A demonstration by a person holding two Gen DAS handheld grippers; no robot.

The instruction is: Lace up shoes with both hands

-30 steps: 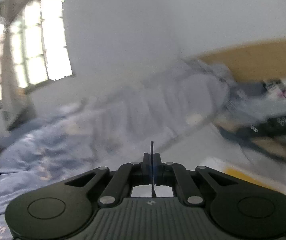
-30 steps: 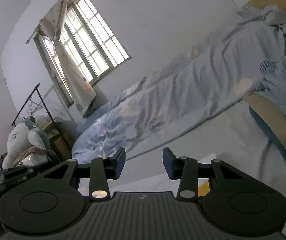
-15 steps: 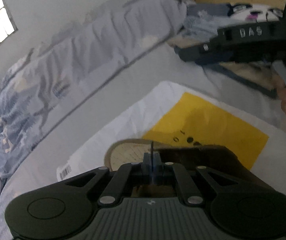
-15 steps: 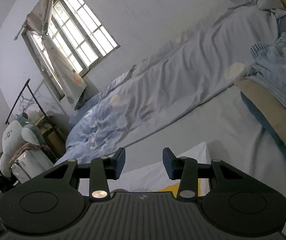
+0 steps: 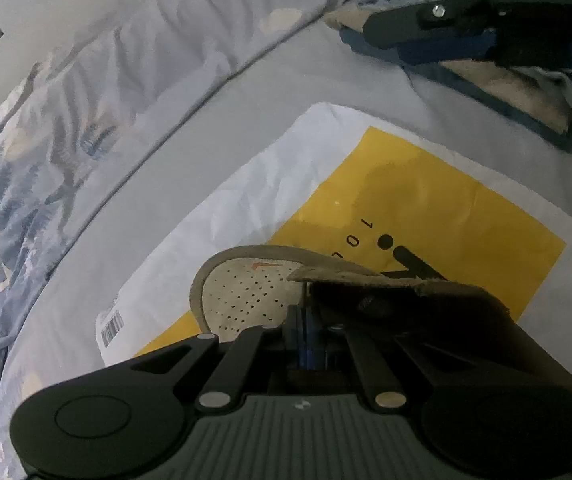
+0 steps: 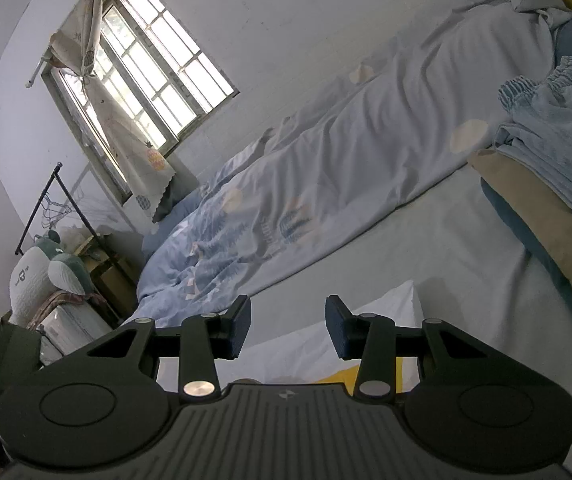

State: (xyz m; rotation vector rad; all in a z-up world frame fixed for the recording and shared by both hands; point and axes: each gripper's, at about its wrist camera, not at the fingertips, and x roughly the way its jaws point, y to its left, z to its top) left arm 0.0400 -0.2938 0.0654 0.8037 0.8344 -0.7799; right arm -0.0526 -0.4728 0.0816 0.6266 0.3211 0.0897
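A shoe (image 5: pixel 246 296) with a grey suede rim, a white perforated insole and a dark upper lies on a white and yellow bag (image 5: pixel 425 200) on the bed. My left gripper (image 5: pixel 305 320) points steeply down right over the shoe's opening. It is shut on a thin black lace end that shows as a dark line above its fingertips. My right gripper (image 6: pixel 287 326) is open, with nothing between its blue pads (image 6: pixel 335 328). It points almost level across the bed, above the bag (image 6: pixel 365 320). In the left wrist view it hangs at the top right (image 5: pixel 377 34).
A rolled light-blue quilt (image 6: pixel 325 184) runs along the wall side of the bed. Folded clothes and a pillow (image 6: pixel 545 184) are stacked at the right. A barred window (image 6: pixel 146 80), a clothes rack (image 6: pixel 46 208) and a plush toy (image 6: pixel 46 272) stand beyond the bed's end.
The left gripper has tipped downward and sunk: its view swung from the wall and quilt to the shoe on the bag. It stayed shut on the lace. The right gripper barely moved.
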